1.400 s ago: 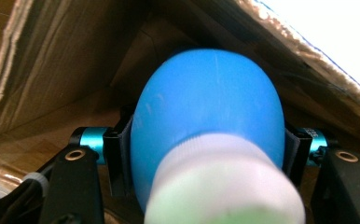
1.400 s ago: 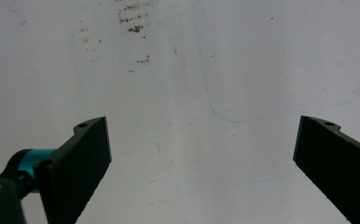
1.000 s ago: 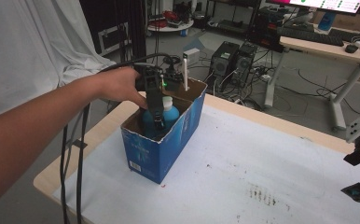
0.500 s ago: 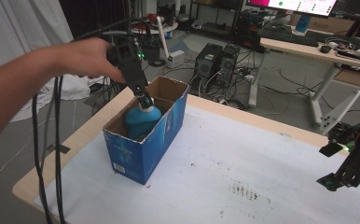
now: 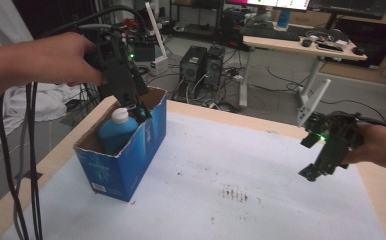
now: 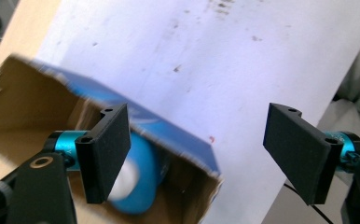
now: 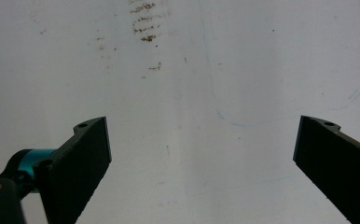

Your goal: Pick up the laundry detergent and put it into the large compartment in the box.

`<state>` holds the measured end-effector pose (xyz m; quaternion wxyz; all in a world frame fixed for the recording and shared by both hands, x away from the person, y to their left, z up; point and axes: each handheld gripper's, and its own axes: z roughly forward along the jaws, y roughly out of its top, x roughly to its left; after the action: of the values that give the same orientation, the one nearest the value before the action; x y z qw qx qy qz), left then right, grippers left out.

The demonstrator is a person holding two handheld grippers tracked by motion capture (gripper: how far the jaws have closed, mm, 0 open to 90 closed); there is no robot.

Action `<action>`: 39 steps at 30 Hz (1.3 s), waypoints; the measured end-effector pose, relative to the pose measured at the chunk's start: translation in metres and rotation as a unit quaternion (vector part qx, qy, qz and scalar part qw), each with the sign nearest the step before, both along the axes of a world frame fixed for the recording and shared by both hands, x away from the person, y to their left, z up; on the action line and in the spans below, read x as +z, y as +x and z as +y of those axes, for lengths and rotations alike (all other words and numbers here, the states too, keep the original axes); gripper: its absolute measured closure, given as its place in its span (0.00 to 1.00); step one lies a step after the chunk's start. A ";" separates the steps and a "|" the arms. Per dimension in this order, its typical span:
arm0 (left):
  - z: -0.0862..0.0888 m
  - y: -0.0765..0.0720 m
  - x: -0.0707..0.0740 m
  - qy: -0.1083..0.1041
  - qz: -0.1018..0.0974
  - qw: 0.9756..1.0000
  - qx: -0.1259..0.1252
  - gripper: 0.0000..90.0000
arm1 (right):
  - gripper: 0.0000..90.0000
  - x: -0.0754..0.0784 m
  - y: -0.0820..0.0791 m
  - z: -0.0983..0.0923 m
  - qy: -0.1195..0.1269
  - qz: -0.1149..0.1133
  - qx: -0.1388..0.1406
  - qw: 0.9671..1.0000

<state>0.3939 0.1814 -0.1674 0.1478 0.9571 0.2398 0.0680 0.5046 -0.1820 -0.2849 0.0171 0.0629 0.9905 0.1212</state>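
A blue cardboard box (image 5: 131, 155) stands open-topped on the left of the white-covered table (image 5: 261, 145). Inside it a blue bottle (image 5: 115, 132) with a white cap stands upright. My left gripper (image 5: 137, 111) hangs just above the box's rim, beside the cap, pointing down. In the left gripper view, the left gripper (image 6: 199, 119) has its jaws wide apart with nothing between them; the bottle (image 6: 143, 186) and box (image 6: 24, 102) lie below. My right gripper (image 5: 311, 157) hovers over the table's right side. Its jaws are open too, with the right gripper (image 7: 201, 126) over bare cover.
Brown stains (image 5: 236, 192) mark the cover near the middle front. Thick black cables (image 5: 31, 150) hang off the table's left edge. Behind the table are computer towers (image 5: 203, 62) on the floor and a desk (image 5: 301, 47).
My left gripper has risen out of the box, from down at the bottle to above its cap. The right gripper has come further into the picture at the right.
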 end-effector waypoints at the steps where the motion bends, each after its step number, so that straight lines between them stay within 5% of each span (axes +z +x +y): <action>1: -0.008 -0.001 -0.001 0.000 -0.002 1.000 -0.008 0.26 | 0.04 0.000 -0.001 0.000 0.001 -0.001 0.001 1.000; 5: -0.035 0.000 -0.008 -0.006 -0.003 0.999 -0.033 0.26 | 0.03 0.002 -0.003 -0.001 0.007 -0.004 0.000 1.000; 10: -0.067 0.002 -0.020 0.017 -0.030 0.998 -0.049 0.02 | 0.03 0.004 -0.006 -0.002 0.008 -0.007 -0.003 1.000; 15: -0.094 0.002 -0.033 0.028 -0.024 0.997 -0.075 0.02 | 0.03 0.005 -0.009 -0.005 0.015 -0.008 -0.006 1.000; 21: -0.117 0.005 -0.051 0.027 0.016 0.996 -0.082 0.02 | 0.03 0.001 -0.012 -0.008 0.014 -0.009 -0.008 1.000; 26: -0.131 0.007 -0.068 0.028 0.023 0.996 -0.079 0.02 | 0.03 -0.003 -0.014 -0.009 0.015 -0.006 -0.008 1.000; 31: -0.148 0.011 -0.082 0.053 0.033 0.994 -0.093 0.02 | 0.03 -0.005 -0.015 -0.012 0.017 -0.006 -0.012 1.000; 39: -0.162 0.020 -0.096 0.052 0.047 0.993 -0.095 0.02 | 0.03 -0.014 -0.013 -0.016 0.022 -0.002 -0.009 1.000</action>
<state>0.4138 0.0194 -0.2637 0.0920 0.9841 0.1507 0.0210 0.4917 -0.1984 -0.2992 0.0187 0.0723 0.9869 0.1430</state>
